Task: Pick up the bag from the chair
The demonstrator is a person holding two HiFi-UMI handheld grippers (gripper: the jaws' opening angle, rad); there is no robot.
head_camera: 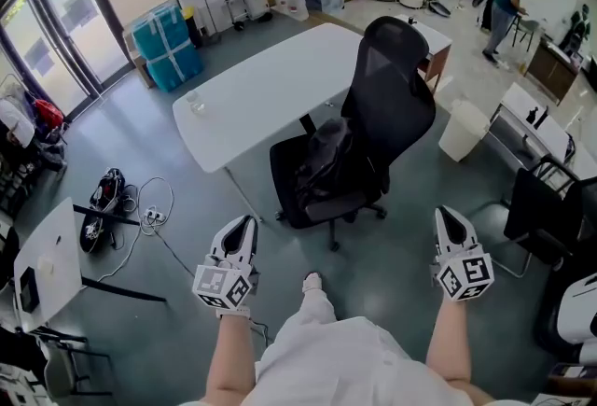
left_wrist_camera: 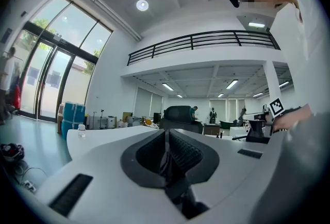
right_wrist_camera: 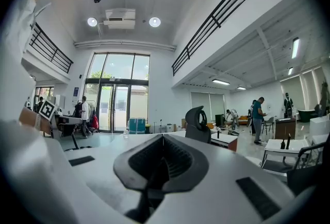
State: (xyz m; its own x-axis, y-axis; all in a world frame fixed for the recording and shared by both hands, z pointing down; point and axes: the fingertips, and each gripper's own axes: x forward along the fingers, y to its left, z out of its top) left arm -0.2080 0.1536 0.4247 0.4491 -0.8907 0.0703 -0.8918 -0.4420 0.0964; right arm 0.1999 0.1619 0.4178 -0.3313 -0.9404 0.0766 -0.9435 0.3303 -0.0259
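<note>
One chair, one bag, one white table, one bottle, two tongs: left, right

The bag lay on the seat of the chair, which stood at the near side of the bench. A bottle stood on the bench's left end, and a bin stood right of the chair. The left gripper and right gripper hung before the chair, one on either side, well apart from the bag.
</note>
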